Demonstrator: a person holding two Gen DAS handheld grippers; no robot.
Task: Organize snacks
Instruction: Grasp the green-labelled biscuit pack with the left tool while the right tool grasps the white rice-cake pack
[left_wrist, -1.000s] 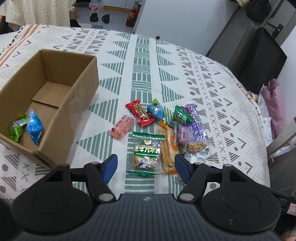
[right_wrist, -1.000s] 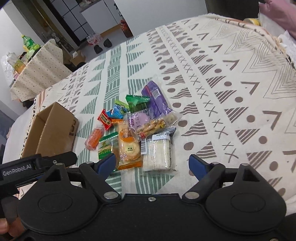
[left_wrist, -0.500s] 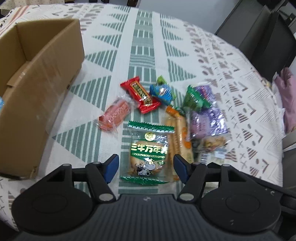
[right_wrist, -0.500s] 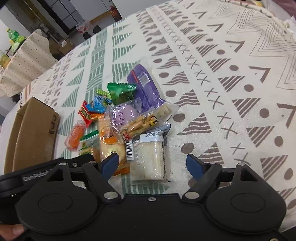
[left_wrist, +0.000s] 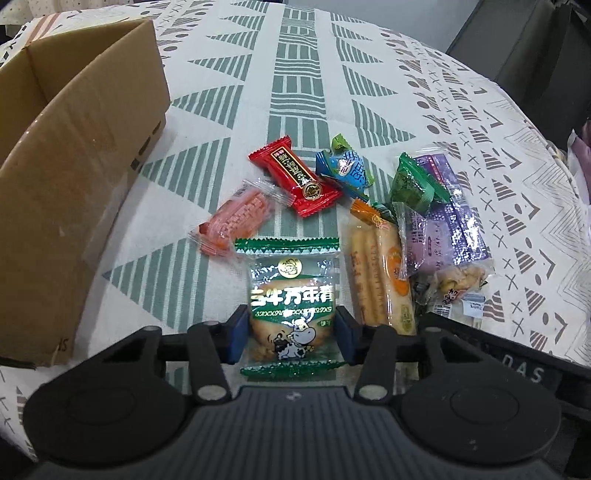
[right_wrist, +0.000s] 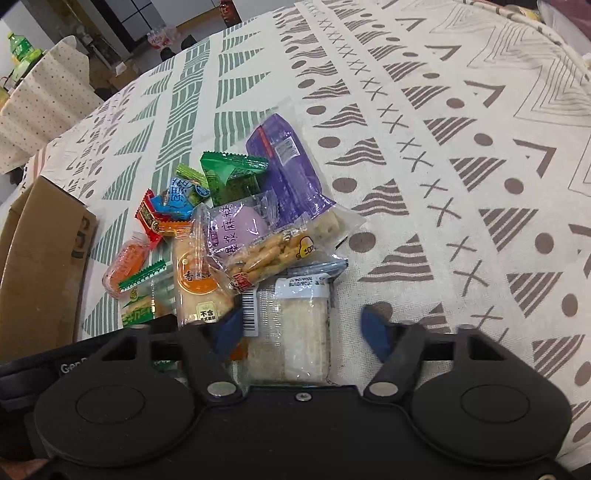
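A pile of snack packets lies on the patterned tablecloth (left_wrist: 295, 88). My left gripper (left_wrist: 290, 334) is low over the green cow-print biscuit packet (left_wrist: 291, 295), open, with a blue pad close against each side of the flat, uncrushed packet. Beyond it lie a pink wafer (left_wrist: 236, 221), a red candy bar (left_wrist: 295, 177), a blue candy (left_wrist: 347, 170), an orange rice cracker pack (left_wrist: 380, 273) and purple packets (left_wrist: 443, 229). My right gripper (right_wrist: 301, 330) is open around a clear white rice-cake packet (right_wrist: 295, 325), with a gap at its right finger.
An open cardboard box (left_wrist: 74, 155) stands at the left of the pile, also in the right wrist view (right_wrist: 37, 266). The left gripper's body (right_wrist: 74, 365) sits just left of my right one. A dark cabinet (left_wrist: 535, 48) is past the table's far right.
Both grippers came down and forward onto the pile. The left fingers narrowed around the cow-print packet. The right fingers now straddle the white rice-cake packet.
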